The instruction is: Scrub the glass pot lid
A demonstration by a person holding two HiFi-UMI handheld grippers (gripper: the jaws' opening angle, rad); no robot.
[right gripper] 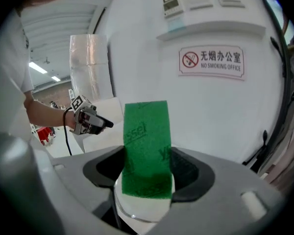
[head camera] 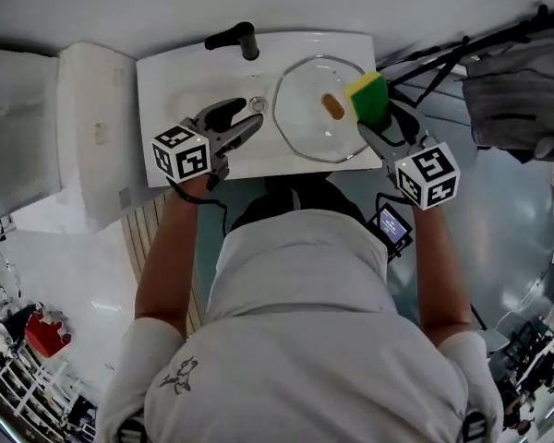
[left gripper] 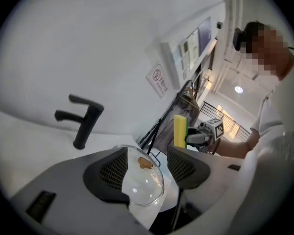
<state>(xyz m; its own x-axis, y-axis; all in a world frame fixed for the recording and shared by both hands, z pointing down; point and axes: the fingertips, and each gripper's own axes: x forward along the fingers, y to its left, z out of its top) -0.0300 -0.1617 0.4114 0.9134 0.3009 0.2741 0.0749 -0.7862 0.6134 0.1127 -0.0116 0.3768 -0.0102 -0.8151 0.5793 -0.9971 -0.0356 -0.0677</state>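
Note:
The glass pot lid (head camera: 307,127) lies knob-up on the right half of the white sink (head camera: 166,81), its brown knob (head camera: 333,106) in the middle. My left gripper (head camera: 247,118) hovers over the basin just left of the lid, open and empty. From the left gripper view the lid (left gripper: 146,186) shows beyond the open left gripper (left gripper: 147,155). My right gripper (head camera: 377,123) is shut on a yellow and green sponge (head camera: 367,98) at the lid's right rim. In the right gripper view the green sponge face (right gripper: 147,148) fills the right gripper (right gripper: 147,173).
A black faucet (head camera: 243,38) stands at the sink's back edge, with a drain (head camera: 257,104) near my left fingertips. White fixtures (head camera: 92,137) lie to the left. Black tripod legs and a grey cloth (head camera: 517,90) crowd the right. A no-smoking sign (right gripper: 211,62) hangs on the wall.

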